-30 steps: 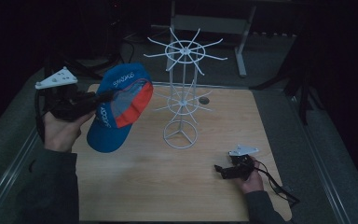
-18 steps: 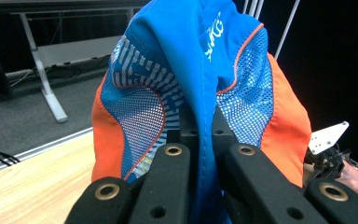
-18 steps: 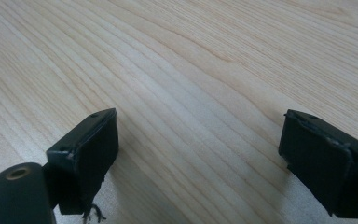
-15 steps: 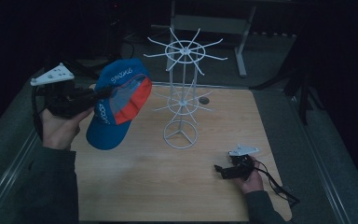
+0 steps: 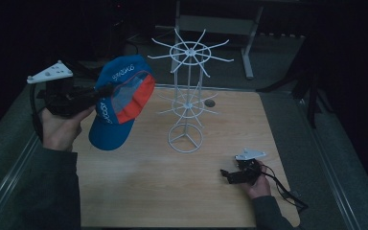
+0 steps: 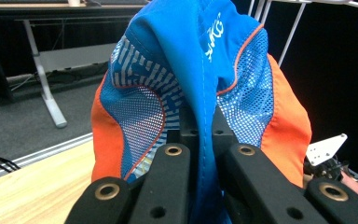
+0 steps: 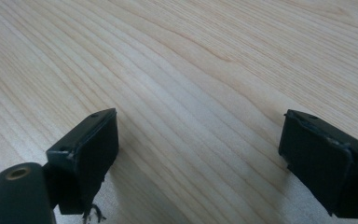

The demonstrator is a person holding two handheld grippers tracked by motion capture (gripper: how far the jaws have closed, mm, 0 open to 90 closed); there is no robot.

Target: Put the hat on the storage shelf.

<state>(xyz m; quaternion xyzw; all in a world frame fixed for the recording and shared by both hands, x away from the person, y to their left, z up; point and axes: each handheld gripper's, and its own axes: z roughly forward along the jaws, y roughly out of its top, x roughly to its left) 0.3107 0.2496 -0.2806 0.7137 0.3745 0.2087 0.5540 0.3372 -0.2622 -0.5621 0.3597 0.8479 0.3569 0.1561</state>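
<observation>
Blue mesh cap point(image 5: 120, 100) with orange panels, held aloft, tilted, left of white wire rack point(image 5: 188, 98)

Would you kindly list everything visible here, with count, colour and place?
baseball cap: one, blue with orange and mesh panels, held in the air left of the rack.
wire display rack: one, white, upright at the middle of the table.
table: one, light wood.
desk frame: one, grey, on the floor behind the table.
left gripper: one, black, fingers shut on the cap's fabric.
right gripper: one, black, fingers open, resting on the table at front right.
hands: two, one on each gripper.
</observation>
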